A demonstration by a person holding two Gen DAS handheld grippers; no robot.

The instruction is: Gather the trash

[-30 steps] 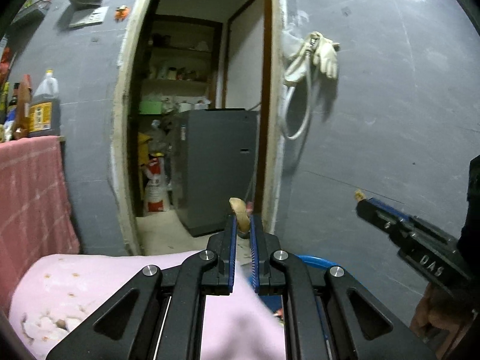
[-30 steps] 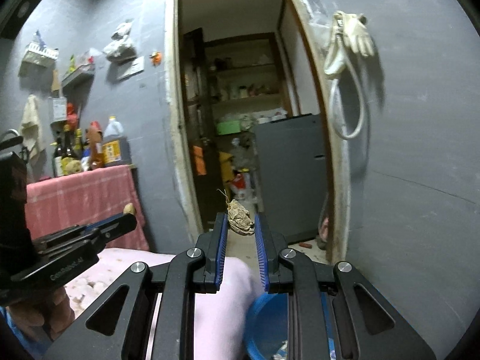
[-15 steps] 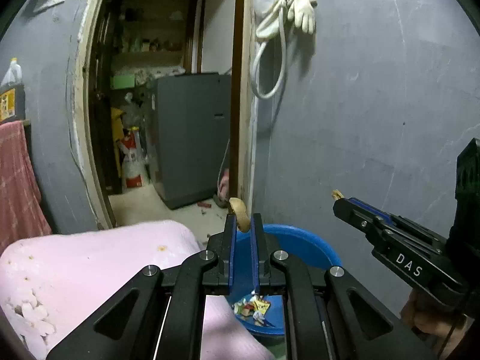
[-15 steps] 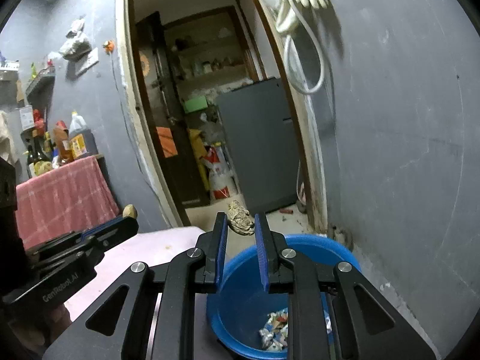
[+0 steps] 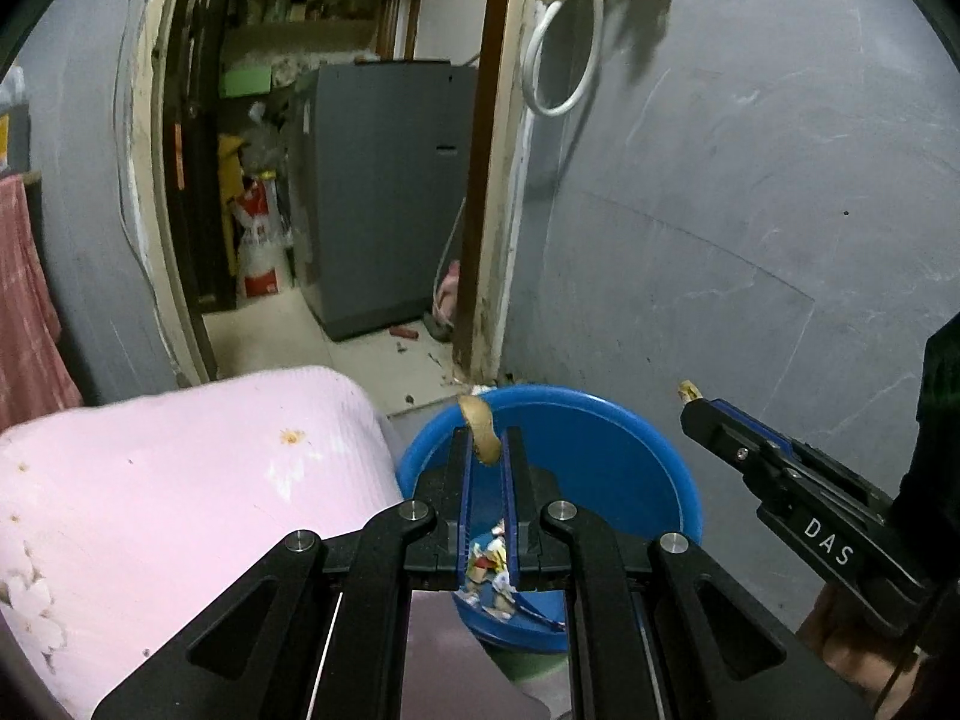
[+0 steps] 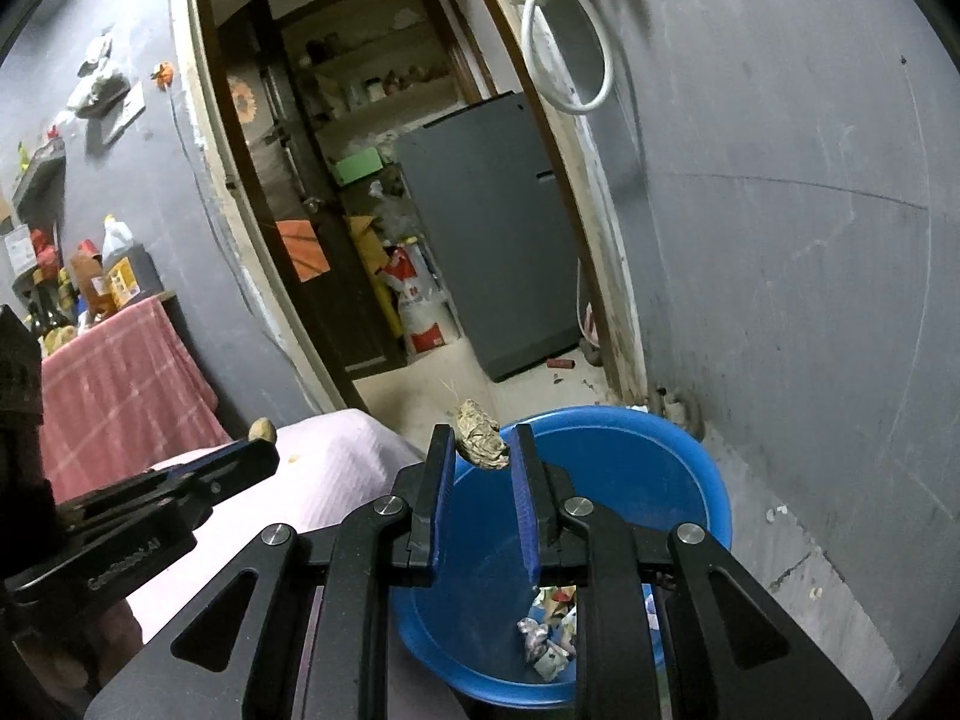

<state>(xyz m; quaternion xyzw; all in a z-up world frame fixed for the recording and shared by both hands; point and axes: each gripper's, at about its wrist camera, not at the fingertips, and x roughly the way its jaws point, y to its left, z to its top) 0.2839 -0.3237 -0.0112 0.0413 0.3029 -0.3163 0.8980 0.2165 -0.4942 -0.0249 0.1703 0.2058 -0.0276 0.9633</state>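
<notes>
Peel: a small tan peel (image 5: 480, 429) is sitting pinched between the tips of the left tongs (image 5: 485, 450), with its long side pointing up and out past the tips.
Husk: a dry brown husk (image 6: 482, 435) is sitting pinched between the tips of the right tongs (image 6: 480, 450).
Left tongs: they are squeezing tight on the peel, with only a thin gap between the blue pads.
Right tongs: they are squeezing on the husk, with a wider gap because the husk is fatter.
Tub: the blue tub (image 5: 624, 456) is waiting right below both pairs of tips, with bits of paper trash (image 6: 549, 636) already lying inside.
Which is nearer: both are hanging over the tub, so I think letting go would drop each piece straight in.
Bed: a pink bed (image 5: 180, 480) is lying just beside the tub, on the left.
</notes>
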